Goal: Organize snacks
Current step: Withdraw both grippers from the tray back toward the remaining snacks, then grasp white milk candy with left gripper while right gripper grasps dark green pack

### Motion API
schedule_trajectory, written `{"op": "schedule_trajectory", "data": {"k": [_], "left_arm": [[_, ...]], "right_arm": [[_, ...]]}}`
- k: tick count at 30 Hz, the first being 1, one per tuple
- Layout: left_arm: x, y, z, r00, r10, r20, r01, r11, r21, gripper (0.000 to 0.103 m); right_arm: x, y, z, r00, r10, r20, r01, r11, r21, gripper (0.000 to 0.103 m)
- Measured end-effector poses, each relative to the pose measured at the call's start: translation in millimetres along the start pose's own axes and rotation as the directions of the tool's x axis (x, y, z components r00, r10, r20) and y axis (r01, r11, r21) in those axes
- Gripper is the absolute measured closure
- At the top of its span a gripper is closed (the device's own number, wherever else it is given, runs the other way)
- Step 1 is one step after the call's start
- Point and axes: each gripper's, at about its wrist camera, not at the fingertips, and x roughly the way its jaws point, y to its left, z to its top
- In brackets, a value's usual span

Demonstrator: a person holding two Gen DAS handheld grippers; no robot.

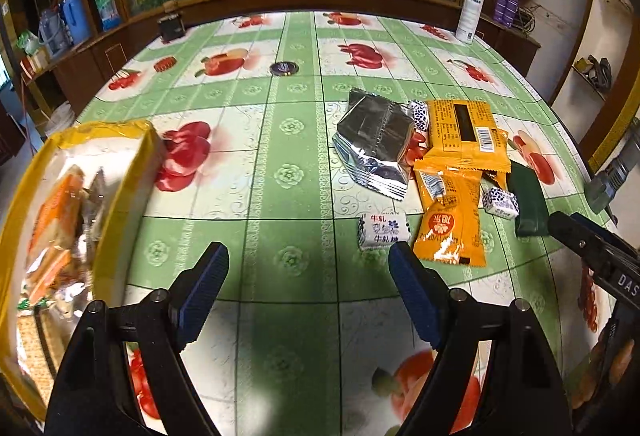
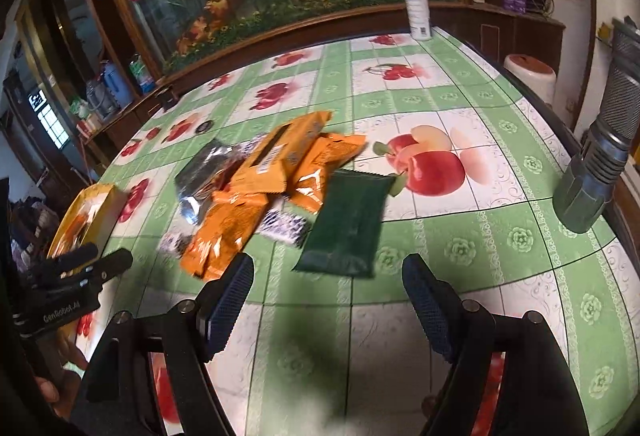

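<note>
- Two grippers, one per hand, both tilted downward over the round table with the green-and-white fruit-print cloth (image 1: pixel 288 139).
- We see the left gripper (image 1: pixel 308 260) with its blue-padded jaws standing wide and nothing between them; only cloth shows in the gap.
- Its right finger tip lies just beside a small white wrapped candy with blue print (image 1: pixel 384 232) and the lower edge of a long orange sachet (image 1: pixel 450 232); we cannot tell whether it touches either.
- We see the right gripper (image 2: pixel 328 272) likewise wide and empty, pointed at the near end of a dark green flat packet (image 2: pixel 348 224), which lies just ahead of the jaws, apart from the pads.
- Snack pile sits right of centre in the left wrist view: a crinkled silver foil pouch (image 1: pixel 374 143), a large orange packet with a barcode (image 1: pixel 464 131) partly overlapping it, and blue-and-white patterned candies (image 1: pixel 500 199) among them.
- At the table's left edge we note a yellow-rimmed clear container (image 1: pixel 100 195) with several wrappers already inside.
- In the right wrist view the left gripper's black body appears at lower left, near that container, with fingers of the person's hand (image 2: pixel 52 392) below it.
- Beyond the pile: a white spray bottle (image 1: pixel 471 11) at the far edge, and a grey metal torch (image 2: pixel 600 163) standing head-down at the right.
</note>
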Motion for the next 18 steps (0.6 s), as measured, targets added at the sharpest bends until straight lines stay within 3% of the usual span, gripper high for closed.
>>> {"op": "schedule_trajectory", "data": {"k": [11,14,17,18], "left_arm": [[31,-13,10,0.992,-0.099,-0.075,0.100,0.995,-0.002,0.021],[37,-19,10,0.993,-0.091,-0.077,0.092,0.996,0.015,0.021],[42,-22,10,0.997,-0.018,-0.070,0.022,0.998,0.054,0.019],[42,-20,10,0.998,-0.024,-0.060,0.027,0.998,0.053,0.019]], "right_arm": [[39,-7,20,0.999,-0.006,-0.045,0.009,0.999,0.050,0.026],[44,-5,23,0.999,-0.023,-0.049,0.025,0.999,0.037,0.027],[47,-2,25,0.997,-0.053,-0.051,0.054,0.999,0.008,0.026],[49,0,25,0.996,-0.068,-0.052,0.068,0.998,-0.009,0.027]]}}
